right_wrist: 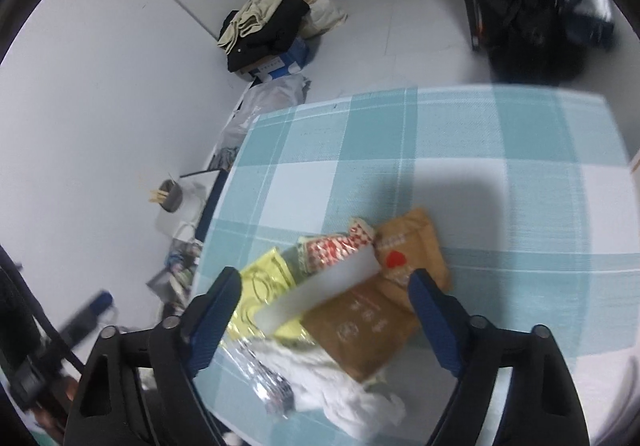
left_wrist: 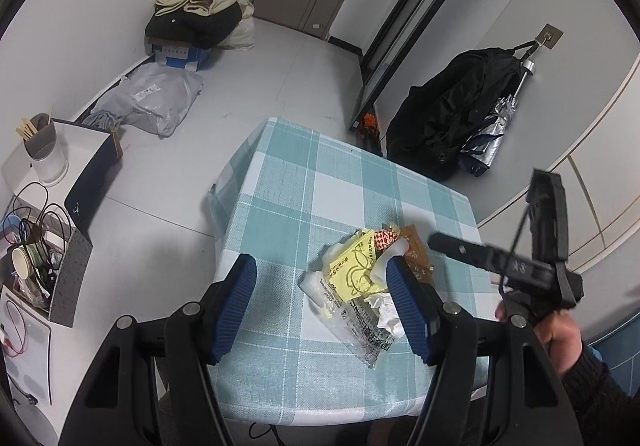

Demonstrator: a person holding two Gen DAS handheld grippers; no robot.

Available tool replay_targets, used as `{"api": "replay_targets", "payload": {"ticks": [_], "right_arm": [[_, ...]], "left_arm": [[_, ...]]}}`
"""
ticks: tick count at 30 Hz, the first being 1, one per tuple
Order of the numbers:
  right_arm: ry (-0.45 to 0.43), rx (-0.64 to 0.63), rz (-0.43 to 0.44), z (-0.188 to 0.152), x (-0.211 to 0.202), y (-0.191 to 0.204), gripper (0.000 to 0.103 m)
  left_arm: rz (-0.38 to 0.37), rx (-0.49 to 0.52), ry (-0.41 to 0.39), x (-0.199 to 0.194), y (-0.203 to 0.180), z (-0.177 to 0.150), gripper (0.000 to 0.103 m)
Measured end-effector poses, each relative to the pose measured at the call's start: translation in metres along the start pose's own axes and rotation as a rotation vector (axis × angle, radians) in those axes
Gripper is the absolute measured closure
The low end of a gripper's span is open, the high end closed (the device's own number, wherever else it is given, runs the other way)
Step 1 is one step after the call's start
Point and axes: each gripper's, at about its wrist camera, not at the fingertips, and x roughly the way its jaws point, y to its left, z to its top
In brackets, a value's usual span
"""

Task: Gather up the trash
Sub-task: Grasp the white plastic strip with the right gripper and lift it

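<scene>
We are holding the left gripper [left_wrist: 324, 302] above the checked tablecloth [left_wrist: 288, 198], its blue pads standing apart with nothing between them. The trash pile [left_wrist: 360, 278] is lying on the cloth near the table's front edge: a yellow wrapper [right_wrist: 264, 286], a brown packet [right_wrist: 360, 326], a red-and-white wrapper [right_wrist: 336, 246], and crumpled white tissue [right_wrist: 340, 378]. We are lowering the right gripper [right_wrist: 324, 322] over that pile, jaws wide and clamping nothing. The right view is blurred, so the pale strip [right_wrist: 320, 294] is possibly plastic.
</scene>
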Motion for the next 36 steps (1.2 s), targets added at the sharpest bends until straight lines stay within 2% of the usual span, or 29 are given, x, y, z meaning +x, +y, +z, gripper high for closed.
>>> {"api": "replay_targets", "payload": {"ticks": [3,6,13,19,22,24,28,30,36], "right_arm": [[0.033,0.059,0.033,0.007,0.013,-0.007,0.026],[0.068,0.092,0.02,0.01,0.023,-0.012,0.033],[0.126,0.198,0.017,0.008,0.03,-0.031,0.044],[0.135,0.189,0.026,0.009,0.033,-0.024,0.055],[0.138,0.169,-0.002,0.009,0.035,-0.019,0.062],[0.141,0.176,-0.009,0.008,0.037,-0.019,0.072],[0.135,0.182,-0.025,0.008,0.038,-0.02,0.083],[0.133,0.171,-0.034,0.008,0.037,-0.02,0.092],[0.082,0.152,0.0,0.006,0.022,-0.018,0.095]], "left_arm": [[0.003,0.004,0.018,0.006,-0.001,0.001,0.039],[0.013,0.011,0.036,0.011,-0.001,0.002,0.039],[0.024,0.0,0.071,0.02,0.001,0.002,0.039],[0.027,-0.01,0.082,0.023,0.001,0.003,0.039],[0.035,-0.005,0.082,0.023,0.0,0.002,0.039],[0.04,-0.003,0.083,0.024,-0.001,0.001,0.039],[0.046,0.001,0.083,0.025,-0.002,0.0,0.039],[0.053,0.008,0.079,0.024,-0.004,0.0,0.039],[0.053,0.04,0.066,0.023,-0.01,-0.001,0.039]]}}
